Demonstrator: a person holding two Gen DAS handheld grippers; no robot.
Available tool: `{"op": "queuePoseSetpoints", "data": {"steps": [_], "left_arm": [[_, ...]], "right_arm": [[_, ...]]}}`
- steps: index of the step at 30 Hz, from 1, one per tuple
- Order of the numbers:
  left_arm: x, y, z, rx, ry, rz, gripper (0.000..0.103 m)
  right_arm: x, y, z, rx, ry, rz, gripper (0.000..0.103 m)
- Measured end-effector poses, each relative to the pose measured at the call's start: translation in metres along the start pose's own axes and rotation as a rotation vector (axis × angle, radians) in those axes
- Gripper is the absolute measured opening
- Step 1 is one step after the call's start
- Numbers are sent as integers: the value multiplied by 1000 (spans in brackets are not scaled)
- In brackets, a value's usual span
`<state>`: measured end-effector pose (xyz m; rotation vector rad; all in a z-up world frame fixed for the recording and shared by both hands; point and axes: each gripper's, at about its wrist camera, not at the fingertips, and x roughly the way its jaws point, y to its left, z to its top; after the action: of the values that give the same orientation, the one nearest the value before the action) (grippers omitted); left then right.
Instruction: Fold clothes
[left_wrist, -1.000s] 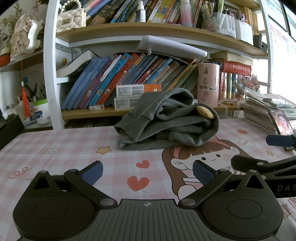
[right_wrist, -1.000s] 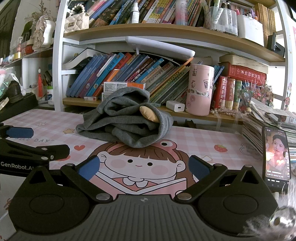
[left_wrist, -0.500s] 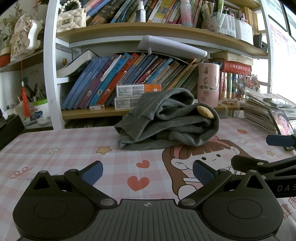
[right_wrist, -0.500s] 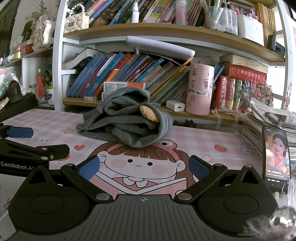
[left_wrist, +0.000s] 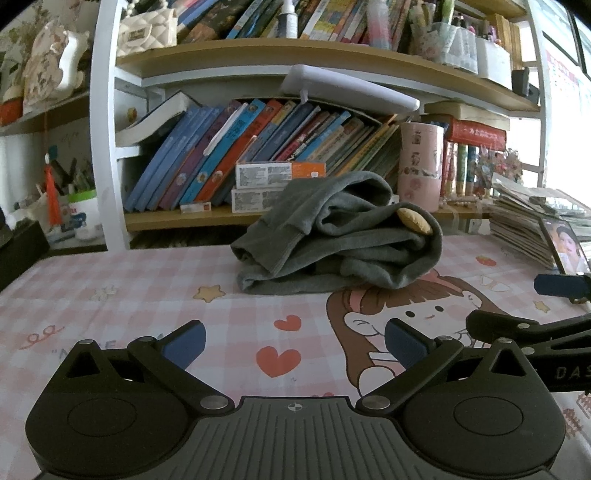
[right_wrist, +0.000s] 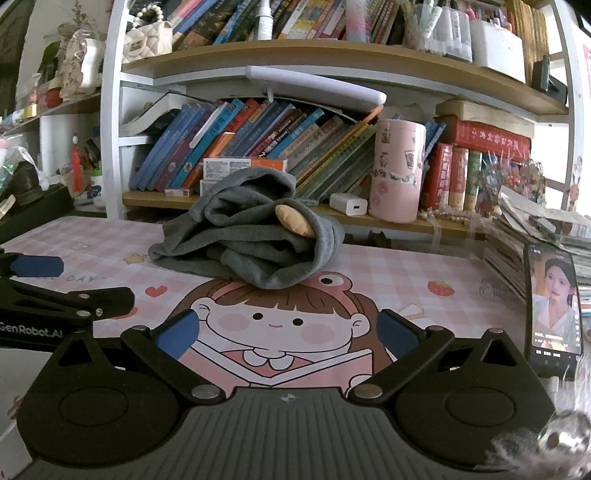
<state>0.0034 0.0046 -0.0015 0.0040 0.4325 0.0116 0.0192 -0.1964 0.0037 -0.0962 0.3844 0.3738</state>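
- Your landmark is the grey garment (left_wrist: 332, 236), a soft fleece-like piece that lies crumpled in a rounded heap on the table mat (left_wrist: 147, 295).
- The heap has thick rolled folds, and a ribbed hem shows on its left side in the left wrist view.
- A small tan oval patch (left_wrist: 413, 221), padded in look, sits on the upper right of the garment.
- Your left gripper (left_wrist: 293, 341) is in front of the garment and well apart from it; the two blue-padded fingers stand wide apart with nothing between them.
- Your right gripper (right_wrist: 286, 332) is also in front of the garment, not touching it, and its fingers are spread wide too, with only the mat between them.
- The mat under the garment is smooth, with pink and white checks, hearts, stars and a cartoon girl (right_wrist: 273, 317) printed just in front of the heap.
- Behind the garment stands a wooden shelf (left_wrist: 221, 218) with glossy books (left_wrist: 229, 155) that lean to the right.
- To the right behind the garment you see a tall pink cylinder cup (right_wrist: 397, 170) with stickers, and beside it a small white charger block (right_wrist: 349, 205).
- Far to the right of the garment, a phone (right_wrist: 554, 302) with a lit screen leans against a stack of papers (right_wrist: 517, 229).
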Motion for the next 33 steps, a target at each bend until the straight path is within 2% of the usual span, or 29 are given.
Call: {"op": "queuePoseSetpoints", "data": {"steps": [33], "left_arm": [[2,-1,0,2,15,-7,103]], "right_arm": [[1,0,0,-5,7,-1,103]]}}
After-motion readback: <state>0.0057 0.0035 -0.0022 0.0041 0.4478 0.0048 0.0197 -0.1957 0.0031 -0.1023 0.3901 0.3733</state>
